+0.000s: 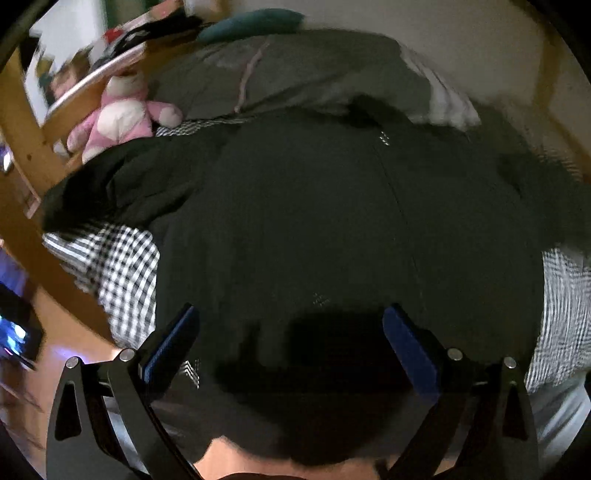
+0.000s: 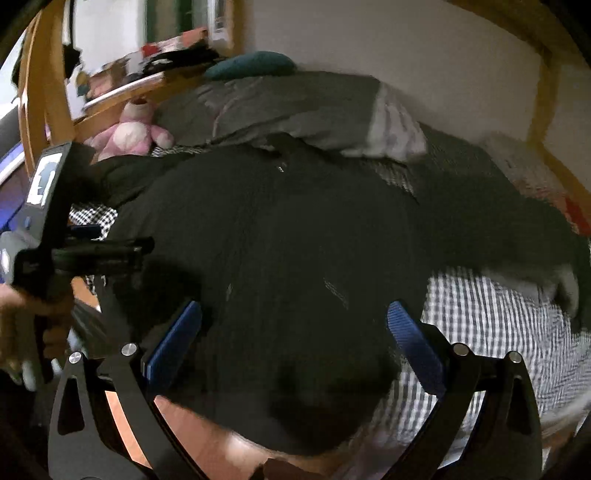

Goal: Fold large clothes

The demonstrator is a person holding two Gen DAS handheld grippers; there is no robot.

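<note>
Basically both claws, left gripper (image 1: 290,347) & right gripper (image 2: 295,343), gape w/ nothing held; dark jacket (image 1: 314,229) hem at 6 o'clock overhangs checkered sheet (image 2: 480,314), could slide off.

A large black fabric garment (image 1: 332,229) fills the middle, plain apart from a few small pale flecks. Under it lies a black-and-white checked bedsheet (image 1: 122,266), showing at 9 o'clock and 3 o'clock. A dark grey duvet (image 1: 295,74) with a pale pink seam line sits at 12 o'clock. A pink-and-white plush toy (image 1: 118,114) is at 10 o'clock, a teal cushion (image 1: 251,22) beyond. The bed frame (image 1: 22,147) is honey-coloured wood. Both grippers' finger pads (image 2: 173,339) are bright blue on black arms.
</note>
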